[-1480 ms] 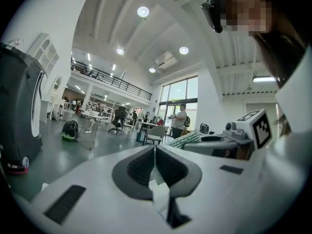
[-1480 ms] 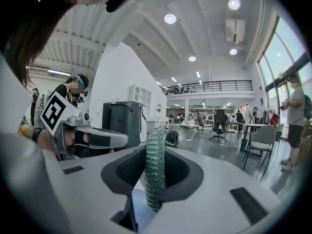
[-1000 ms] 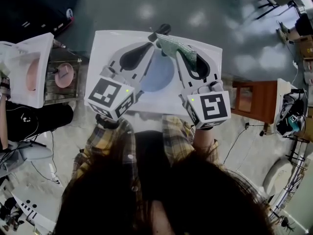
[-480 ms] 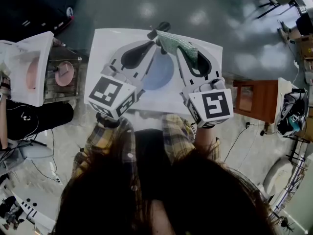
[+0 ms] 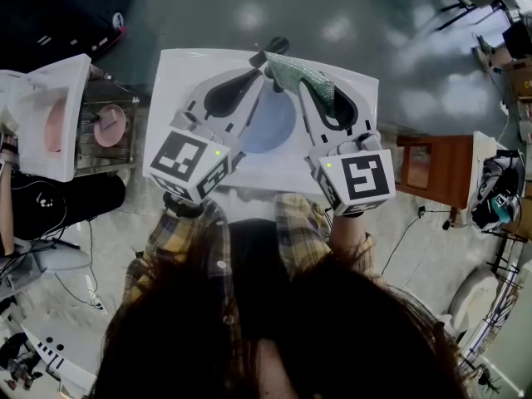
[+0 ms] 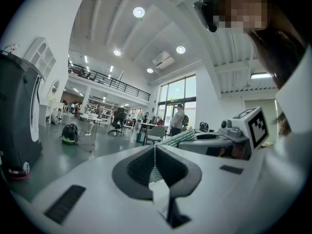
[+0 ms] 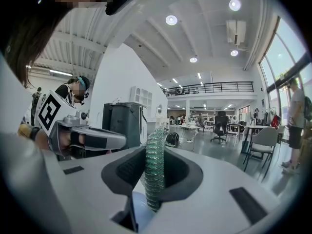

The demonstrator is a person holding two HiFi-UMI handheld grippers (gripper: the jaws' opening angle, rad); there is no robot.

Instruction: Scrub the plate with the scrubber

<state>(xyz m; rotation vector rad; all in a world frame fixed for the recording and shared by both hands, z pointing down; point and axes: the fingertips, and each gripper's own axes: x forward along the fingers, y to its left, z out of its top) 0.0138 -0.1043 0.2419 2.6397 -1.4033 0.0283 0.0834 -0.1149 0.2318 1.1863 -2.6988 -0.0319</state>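
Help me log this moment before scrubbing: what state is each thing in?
left gripper: jaws shut on one end of the scrubber.
right gripper: jaws shut on the scrubber.
scrubber: held between both grippers, above the table.
plate: lying flat on the table, below the grippers.

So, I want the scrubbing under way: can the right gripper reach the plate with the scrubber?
Probably yes: the right gripper grips the scrubber above the plate, whose middle lies bare below it.
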